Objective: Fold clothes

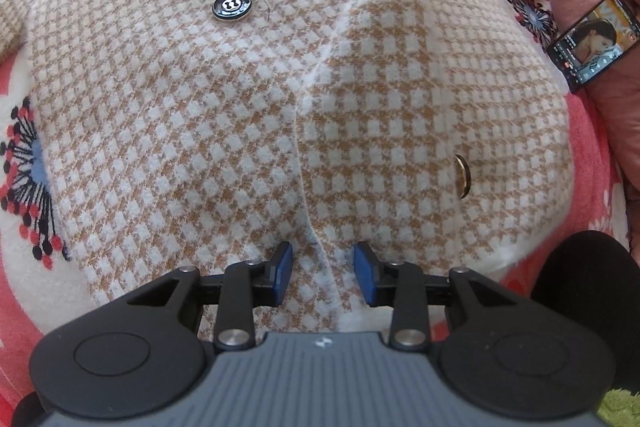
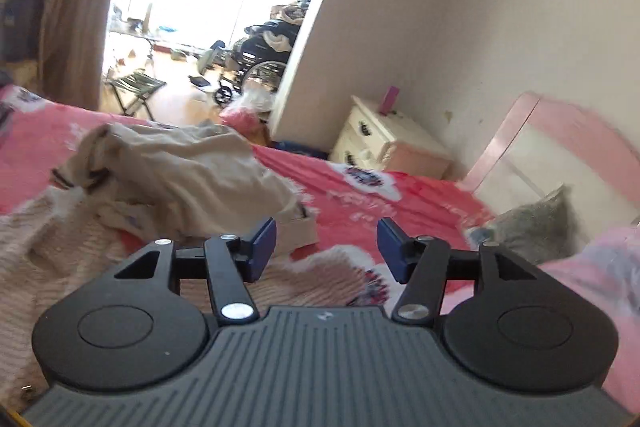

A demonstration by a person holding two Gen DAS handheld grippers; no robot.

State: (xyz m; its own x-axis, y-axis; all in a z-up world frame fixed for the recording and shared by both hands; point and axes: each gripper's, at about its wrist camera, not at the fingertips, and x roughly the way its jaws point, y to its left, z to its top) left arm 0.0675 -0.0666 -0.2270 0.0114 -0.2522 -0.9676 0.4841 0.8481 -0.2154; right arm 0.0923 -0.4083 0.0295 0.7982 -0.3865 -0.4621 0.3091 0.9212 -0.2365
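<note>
Your checked cardigan (image 1: 248,115) lies flat on the pink bedspread (image 1: 592,155), its front edge running between the narrowly parted pads of your left gripper (image 1: 323,273); nothing's pinched. Grab here and you'll likely catch one layer, so the fold drags crooked. That hand points steeply down. Your right gripper (image 2: 326,250) is raised, near level, wide and empty, with a beige garment (image 2: 180,167) beyond it.
</note>
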